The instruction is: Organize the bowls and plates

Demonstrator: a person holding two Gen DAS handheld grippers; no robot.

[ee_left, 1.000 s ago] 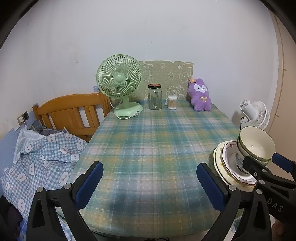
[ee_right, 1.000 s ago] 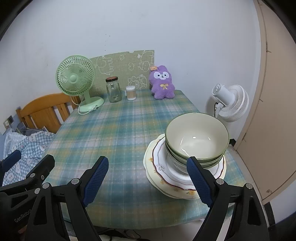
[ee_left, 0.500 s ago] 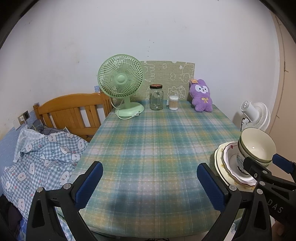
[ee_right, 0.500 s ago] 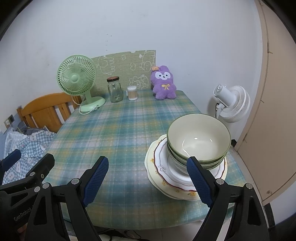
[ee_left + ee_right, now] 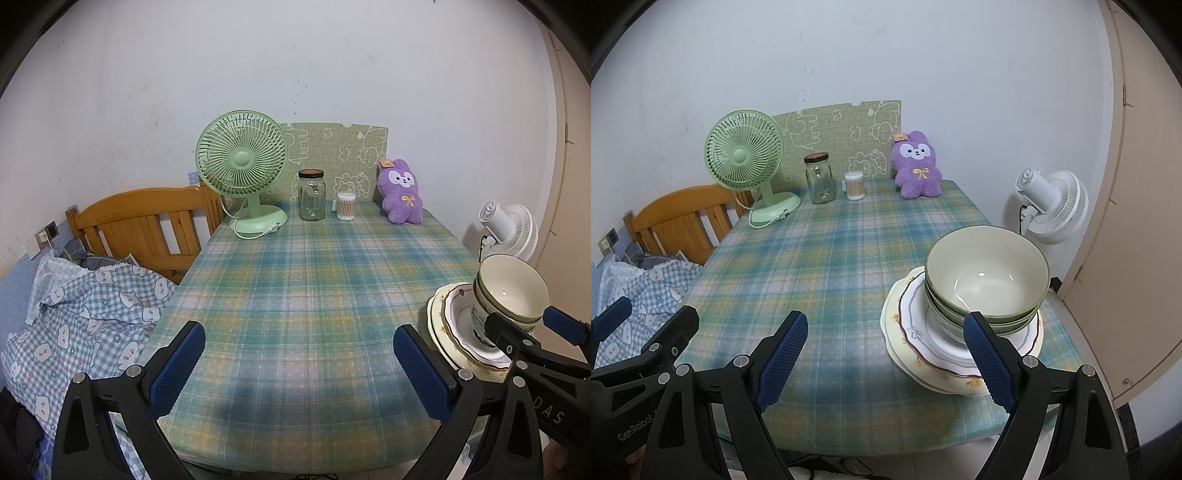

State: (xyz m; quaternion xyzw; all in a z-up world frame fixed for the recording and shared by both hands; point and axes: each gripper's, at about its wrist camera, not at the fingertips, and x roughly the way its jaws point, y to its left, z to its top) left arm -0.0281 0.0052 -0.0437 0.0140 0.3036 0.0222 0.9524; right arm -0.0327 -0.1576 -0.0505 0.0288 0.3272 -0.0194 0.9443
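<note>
1. The left gripper has its 2 blue-padded fingers spread wide, with nothing between them and nothing touching them; they hang over the near edge of the table.
2. The right gripper is spread just as wide and holds nothing. Its right finger lies in front of the stack of dishes; whether the pad touches the stack cannot be told.
3. In the left wrist view the right gripper shows at the far right, with its fingers either side of the stack.
4. The bowls are nested, green outside and cream inside, and sit on the plates, which lie stacked at the near right corner of the table. The top plate is white with a dark red rim line; the one below is cream with yellow flowers.
5. Along the far edge stand a green fan, a glass jar with a dark lid, a tub of cotton swabs and a purple plush toy.
6. A white fan stands beyond the table's right side; a wooden bed frame and checked bedding lie to the left.
</note>
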